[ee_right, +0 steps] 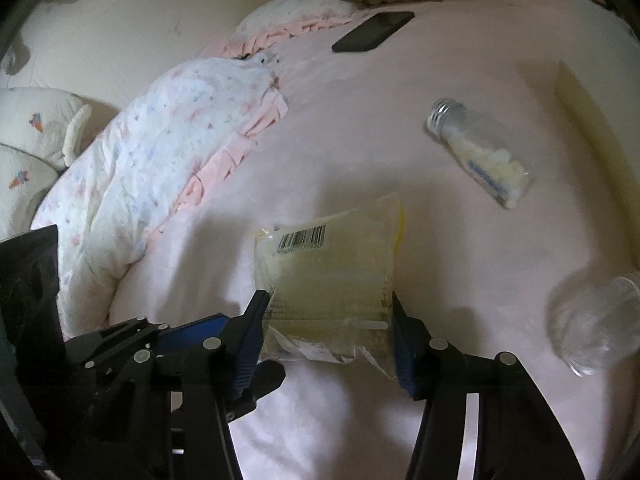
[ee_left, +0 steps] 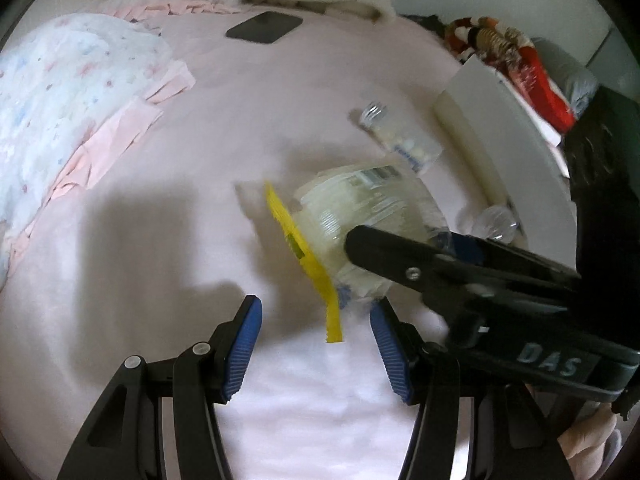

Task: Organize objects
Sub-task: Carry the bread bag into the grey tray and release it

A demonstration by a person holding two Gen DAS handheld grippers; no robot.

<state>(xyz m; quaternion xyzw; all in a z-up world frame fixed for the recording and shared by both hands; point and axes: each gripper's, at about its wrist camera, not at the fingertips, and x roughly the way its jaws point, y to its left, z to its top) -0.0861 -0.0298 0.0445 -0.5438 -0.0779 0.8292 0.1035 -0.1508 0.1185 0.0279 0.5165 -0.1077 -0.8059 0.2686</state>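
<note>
Currently your right hand-held gripper (ee_right: 326,328) straddles the clear plastic packet (ee_right: 328,276) with the barcode, which lies on the pink bed sheet (ee_right: 360,120); the blue pads sit against both side edges of the packet, so I read the jaws as clamped on it, though the soft film makes firm pressure hard to confirm. Gripping across the width near the lower end looks deliberate: the packet is limp, and a hold on both edges keeps it from folding. From the left wrist view the same packet (ee_left: 360,216) shows a yellow strip (ee_left: 304,252) along one side, and the right tool reaches in over it. Your left hand-held gripper (ee_left: 316,344) hangs just short of the packet with its jaws apart and nothing between the pads except the tail of the yellow strip, which it does not pinch; probably it waits as a steadying hand. Other items to sort rest apart on the sheet: a small bottle (ee_right: 480,152) of white tablets with a metal cap, lying on its side, and a clear cut-glass piece (ee_right: 596,328) nearer the right edge. A dark phone (ee_right: 372,32) lies far up the bed, beside the floral quilt (ee_right: 152,152).
</note>
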